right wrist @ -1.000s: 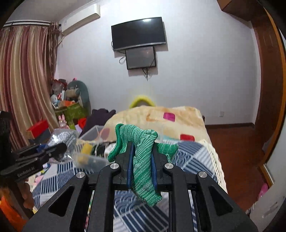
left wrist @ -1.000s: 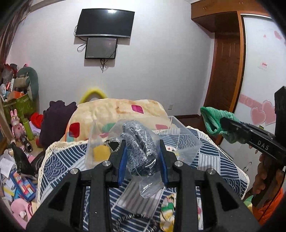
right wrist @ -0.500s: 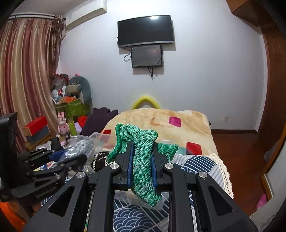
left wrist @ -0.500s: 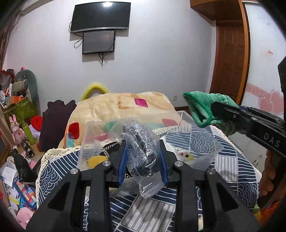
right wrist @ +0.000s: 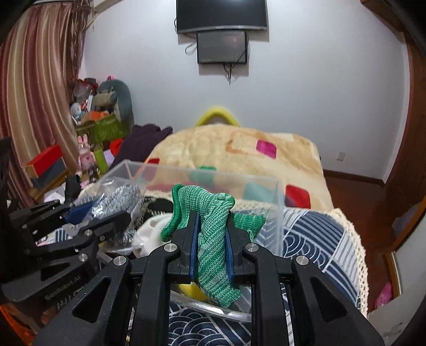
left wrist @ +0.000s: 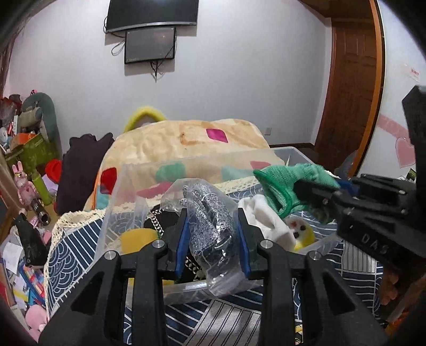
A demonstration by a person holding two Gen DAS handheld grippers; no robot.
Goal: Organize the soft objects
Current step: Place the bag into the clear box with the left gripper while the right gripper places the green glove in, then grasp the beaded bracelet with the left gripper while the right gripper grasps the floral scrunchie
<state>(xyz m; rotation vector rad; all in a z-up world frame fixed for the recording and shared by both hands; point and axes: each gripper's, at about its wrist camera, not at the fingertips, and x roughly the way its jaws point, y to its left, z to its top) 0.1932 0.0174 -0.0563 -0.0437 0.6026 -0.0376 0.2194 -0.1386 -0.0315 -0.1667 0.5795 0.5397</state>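
Bedding in a navy-and-white wave quilt (right wrist: 314,239) carries a clear plastic bin (right wrist: 266,183), with a cream blanket (right wrist: 239,149) and a wall-mounted television (right wrist: 221,14) beyond. Your left gripper (left wrist: 213,239) is clamped on a bagged grey knit (left wrist: 210,229), standing upright between the pads. Your right gripper (right wrist: 210,247) pinches a green knit cloth (right wrist: 210,239), its long axis vertical, over the bin's near edge. Bin contents are partly hidden.
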